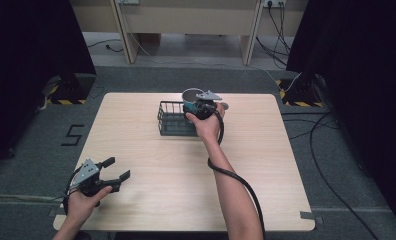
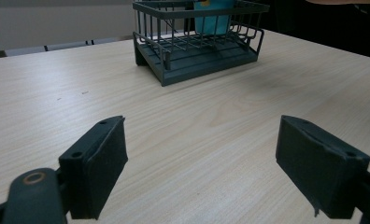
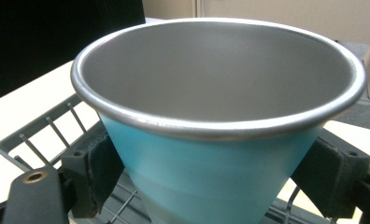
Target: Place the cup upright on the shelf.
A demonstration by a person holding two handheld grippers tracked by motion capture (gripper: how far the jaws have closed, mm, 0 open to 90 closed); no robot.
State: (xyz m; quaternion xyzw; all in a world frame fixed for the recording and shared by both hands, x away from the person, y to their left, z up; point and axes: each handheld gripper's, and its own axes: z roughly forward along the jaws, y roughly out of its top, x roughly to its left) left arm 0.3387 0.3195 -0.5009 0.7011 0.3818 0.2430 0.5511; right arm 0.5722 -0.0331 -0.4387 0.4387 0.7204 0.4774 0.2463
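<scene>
Item: blue cup (image 3: 216, 172), metal-lined, flaring to a rolled silver rim, upright, clamped at its lower body between both black pads of the right gripper (image 3: 216, 177), one pad pressed to each side. Position per high view: cup (image 1: 190, 98) at the right end of the dark wire basket (image 1: 171, 120), over or inside it; whether the base touches the basket floor cannot be told. Seen from the left gripper view through the basket bars as a blue shape (image 2: 212, 19) at the basket's far side. Right gripper (image 1: 204, 106) held by the right hand (image 1: 206, 125) at the table's far centre, grey three-cornered plate on top, black cable looped round the forearm and trailing toward the near edge. Basket (image 2: 197, 51): rectangular, dark grey, slatted base, wire walls, standing flat on the table. Basket wires (image 3: 43, 140) also visible beneath and beside the cup in the right gripper view. Left gripper (image 1: 115, 170) at the near left corner of the table, in the left hand (image 1: 83, 200), jaws spread wide with nothing between them, pointing roughly toward the basket, well apart from it. Same gripper (image 2: 202, 163) in its own view: both pads parted above bare tabletop. Table (image 1: 151, 165): pale wood-grain top, square-cornered.
</scene>
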